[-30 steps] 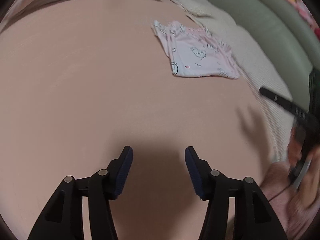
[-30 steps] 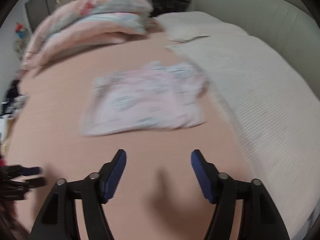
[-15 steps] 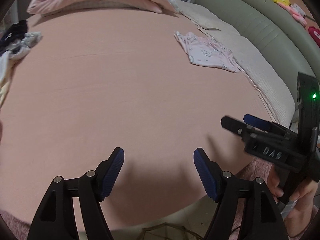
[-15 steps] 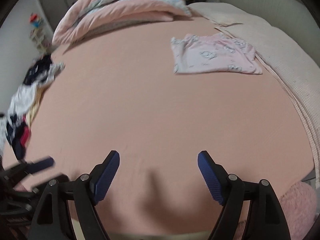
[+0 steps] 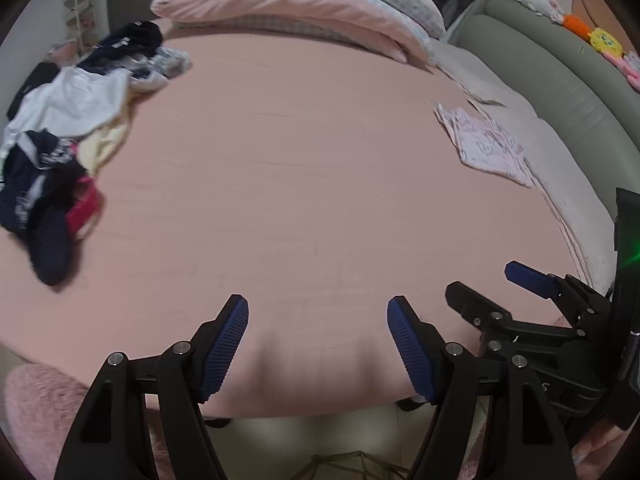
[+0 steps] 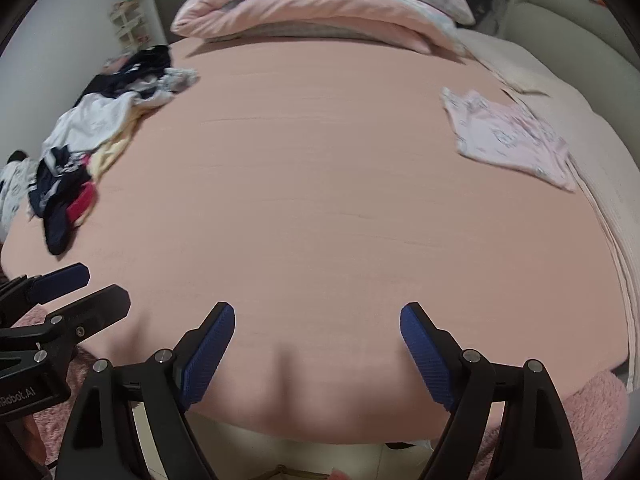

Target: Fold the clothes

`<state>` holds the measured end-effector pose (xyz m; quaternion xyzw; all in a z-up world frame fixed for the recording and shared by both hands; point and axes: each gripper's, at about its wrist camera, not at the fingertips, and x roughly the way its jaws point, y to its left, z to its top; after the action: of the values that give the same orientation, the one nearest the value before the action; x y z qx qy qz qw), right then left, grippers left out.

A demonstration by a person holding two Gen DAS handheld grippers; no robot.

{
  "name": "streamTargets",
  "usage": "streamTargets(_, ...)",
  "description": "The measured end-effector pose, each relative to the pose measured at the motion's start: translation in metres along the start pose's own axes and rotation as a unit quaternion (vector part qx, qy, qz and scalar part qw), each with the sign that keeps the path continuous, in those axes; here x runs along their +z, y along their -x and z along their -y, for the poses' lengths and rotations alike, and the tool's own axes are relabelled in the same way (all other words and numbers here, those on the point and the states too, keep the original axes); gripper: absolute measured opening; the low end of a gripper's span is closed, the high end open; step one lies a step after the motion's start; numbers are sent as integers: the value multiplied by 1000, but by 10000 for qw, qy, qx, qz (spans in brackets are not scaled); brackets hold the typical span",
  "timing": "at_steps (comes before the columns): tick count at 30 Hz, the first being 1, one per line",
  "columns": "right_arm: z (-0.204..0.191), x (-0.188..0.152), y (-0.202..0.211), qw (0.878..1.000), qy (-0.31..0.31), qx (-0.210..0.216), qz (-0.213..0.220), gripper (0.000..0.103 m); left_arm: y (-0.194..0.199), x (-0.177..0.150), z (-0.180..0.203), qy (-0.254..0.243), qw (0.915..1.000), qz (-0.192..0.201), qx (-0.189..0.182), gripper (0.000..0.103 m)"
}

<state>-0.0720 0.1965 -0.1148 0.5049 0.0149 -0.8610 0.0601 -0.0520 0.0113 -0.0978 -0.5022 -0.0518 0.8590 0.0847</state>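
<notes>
A folded pale pink printed garment (image 5: 488, 148) (image 6: 512, 138) lies flat at the right side of the pink bed sheet (image 5: 300, 160) (image 6: 300, 180). A heap of unfolded clothes (image 5: 68, 120) (image 6: 88, 136), white, navy, cream and red, sits at the sheet's left edge. My left gripper (image 5: 318, 308) (image 6: 106, 284) hangs open over the bed's near edge with nothing in it. Beside it my right gripper (image 6: 318, 316) (image 5: 480, 280) is still opening its jaws, and nothing lies between them. Both are far from the folded garment and the heap.
A rolled pink duvet (image 5: 300, 4) (image 6: 320, 4) lies across the far end of the bed. A beige blanket (image 5: 560, 168) runs along the right side, below a grey-green padded wall (image 5: 560, 80) with plush toys (image 5: 600, 40). A fluffy pink rug (image 5: 36, 400) lies on the floor below.
Both grippers have drawn back from the folded garment to the bed's near edge, and their jaws have widened. The garment now lies far off; the clothes heap has come into view.
</notes>
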Motion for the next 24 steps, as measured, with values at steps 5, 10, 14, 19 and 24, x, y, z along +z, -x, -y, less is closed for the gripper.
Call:
streamTargets(5, -30, 13, 13, 9995, 222, 113, 182, 85, 26, 6, -23, 135, 9993, 240, 268, 70)
streamTargets(10, -45, 22, 23, 9991, 237, 230, 278, 85, 38, 10, -36, 252, 9985, 367, 306, 71)
streamTargets(14, -43, 22, 25, 9993, 166, 178, 299, 85, 37, 11, -35, 208, 9988, 351, 285, 70)
streamTargets(19, -47, 29, 19, 9993, 222, 117, 261, 85, 44, 13, -41, 208, 9984, 402, 344, 70)
streamTargets(24, -76, 53, 15, 9981, 461, 282, 281, 85, 63, 13, -70, 324, 9966, 502, 569, 70)
